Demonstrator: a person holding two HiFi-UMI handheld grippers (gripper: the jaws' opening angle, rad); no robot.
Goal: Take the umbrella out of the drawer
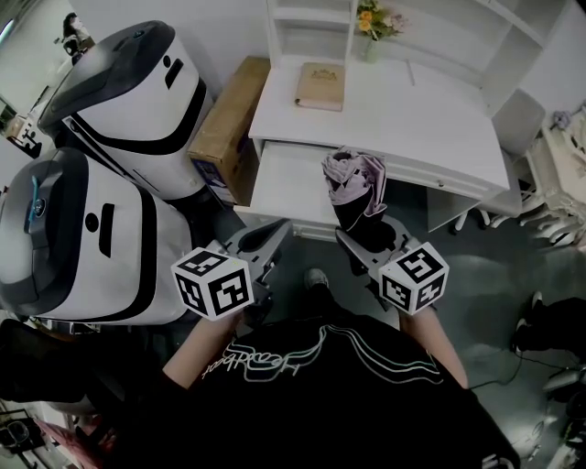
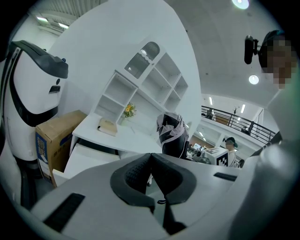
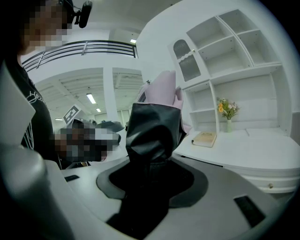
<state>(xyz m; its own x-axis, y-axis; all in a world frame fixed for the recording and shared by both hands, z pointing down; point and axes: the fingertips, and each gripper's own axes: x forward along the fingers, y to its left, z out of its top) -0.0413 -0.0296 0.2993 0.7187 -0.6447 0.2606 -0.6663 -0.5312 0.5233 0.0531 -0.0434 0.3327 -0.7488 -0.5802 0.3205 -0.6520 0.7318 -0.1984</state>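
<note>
Above the open drawer [image 1: 284, 183], near its right front corner, the folded umbrella [image 1: 352, 183] stands roughly upright in the right gripper [image 1: 366, 240]. The jaws are spread wide round its black lower end & pressing on it, w/ pink-and-black folds loose on top. So it's already clear of the drawer. The left gripper [image 1: 265, 240] hangs just beside it over the drawer's front edge, jaws together, nothing in them.

Risks, as I judge them:
- The grip looks to be on soft fabric, not a hard shaft, so the bundle could slide or droop w/ any quick swing or tilt.
- It's prob. top-heavy too. The loose folds may flop out & snag the front edge of the desk [image 1: 412, 110] or the drawer lip if carried low.
- The drawer juts toward the person, so a step fwd could bump it.

Surface: white desk w/ hutch shelves along the back edge. A tan book [image 1: 320, 86] lies toward the back-left, w/ a small vase of flowers [image 1: 377, 23] behind it.

Room: a cardboard box [image 1: 229, 119] sits against the desk's left side, w/ two big white-and-black machines [image 1: 137, 101] further left. Pale furniture [image 1: 558, 174] at right, grey floor.
</note>
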